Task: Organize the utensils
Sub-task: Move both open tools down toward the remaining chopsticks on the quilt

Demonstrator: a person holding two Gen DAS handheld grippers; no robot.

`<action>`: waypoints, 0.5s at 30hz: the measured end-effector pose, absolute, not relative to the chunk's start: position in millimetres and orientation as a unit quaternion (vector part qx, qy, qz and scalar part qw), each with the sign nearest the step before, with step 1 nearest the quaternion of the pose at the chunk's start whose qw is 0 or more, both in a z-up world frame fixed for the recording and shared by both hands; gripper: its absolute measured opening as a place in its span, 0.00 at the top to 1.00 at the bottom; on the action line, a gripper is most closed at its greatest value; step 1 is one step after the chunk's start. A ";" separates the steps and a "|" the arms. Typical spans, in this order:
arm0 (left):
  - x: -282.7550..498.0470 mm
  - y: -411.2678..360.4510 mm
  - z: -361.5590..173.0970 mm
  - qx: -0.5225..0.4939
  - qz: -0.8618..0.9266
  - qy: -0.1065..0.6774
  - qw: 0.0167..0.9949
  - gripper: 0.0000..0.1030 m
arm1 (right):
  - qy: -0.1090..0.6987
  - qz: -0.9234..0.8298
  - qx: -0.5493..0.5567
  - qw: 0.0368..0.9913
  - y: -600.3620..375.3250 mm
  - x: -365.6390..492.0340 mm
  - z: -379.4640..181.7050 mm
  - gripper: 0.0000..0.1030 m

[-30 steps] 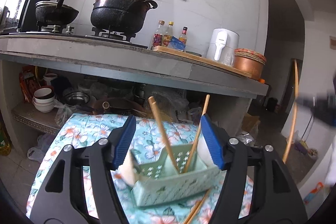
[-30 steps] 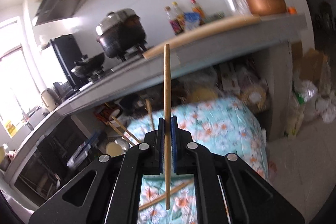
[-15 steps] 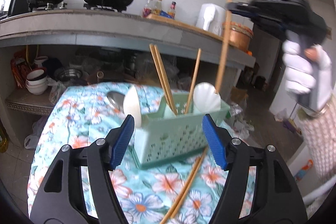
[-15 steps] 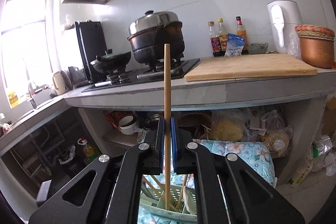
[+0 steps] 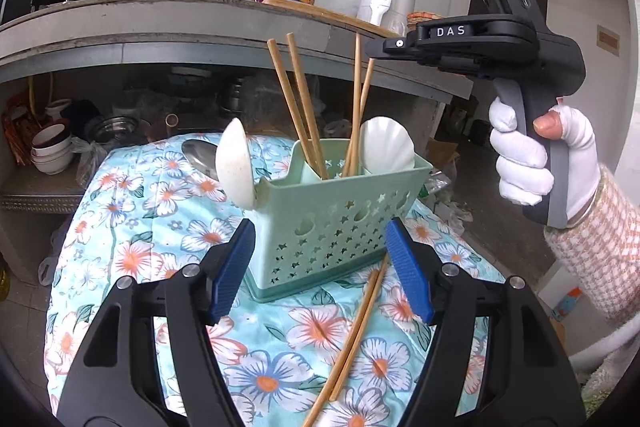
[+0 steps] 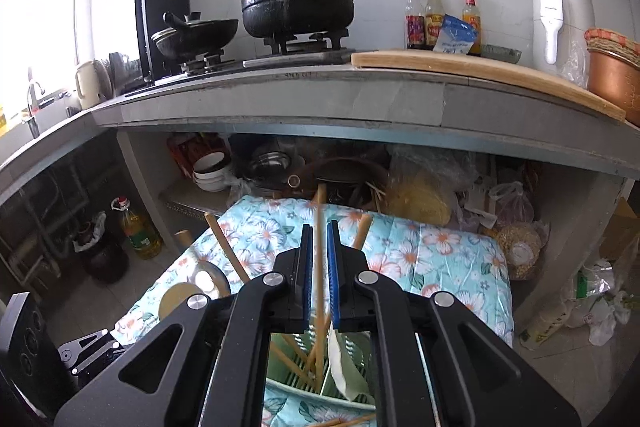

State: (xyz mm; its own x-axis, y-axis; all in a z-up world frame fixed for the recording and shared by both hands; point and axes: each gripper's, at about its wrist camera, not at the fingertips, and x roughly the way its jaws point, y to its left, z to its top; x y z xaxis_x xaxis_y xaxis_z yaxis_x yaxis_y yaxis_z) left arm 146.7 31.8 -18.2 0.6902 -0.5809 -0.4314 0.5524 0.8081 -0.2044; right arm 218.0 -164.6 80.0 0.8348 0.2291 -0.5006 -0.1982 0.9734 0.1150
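Green caddy (image 5: 332, 223) sits on the floral-cloth table (image 5: 132, 211), framed between the spread fingers of the left hand-held gripper (image 5: 322, 267), not gripped. Inside: several chopsticks (image 5: 304, 107) standing upright, plus two white spoons (image 5: 386, 145). Right hand-held gripper (image 6: 319, 267) is above the caddy, jaws slightly apart; a blurred chopstick (image 6: 319, 259) stands in the gap, and whether the pads touch it I can't tell. Looks like a release in progress.

Progress: mostly done, I'd say. Left: two loose chopsticks (image 5: 352, 339) lying on the cloth just in front of the caddy, and a metal ladle or spoon (image 5: 198, 155) behind it.
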 end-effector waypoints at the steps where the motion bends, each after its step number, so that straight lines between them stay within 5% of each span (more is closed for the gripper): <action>1: 146.7 31.7 -18.8 -0.027 -0.311 0.245 0.918 0.37 | 0.263 0.109 0.037 0.958 -168.5 215.2 81.0 0.85; 8: 148.7 26.4 -22.6 -0.012 -0.327 0.258 0.909 0.37 | 0.233 0.084 0.096 0.964 -195.0 174.9 88.1 0.58; 15: 152.1 24.5 -33.4 -0.009 -0.340 0.278 0.898 0.37 | 0.257 0.040 0.132 0.956 -208.3 119.6 53.3 0.20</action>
State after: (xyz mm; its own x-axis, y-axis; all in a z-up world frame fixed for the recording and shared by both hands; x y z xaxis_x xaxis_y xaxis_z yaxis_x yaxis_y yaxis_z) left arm 152.1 24.5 -33.4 0.6141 -0.6159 -0.4936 0.6059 0.7686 -0.2053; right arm 119.6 -208.3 53.3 0.8645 0.1450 -0.4813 -0.0094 0.9620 0.2729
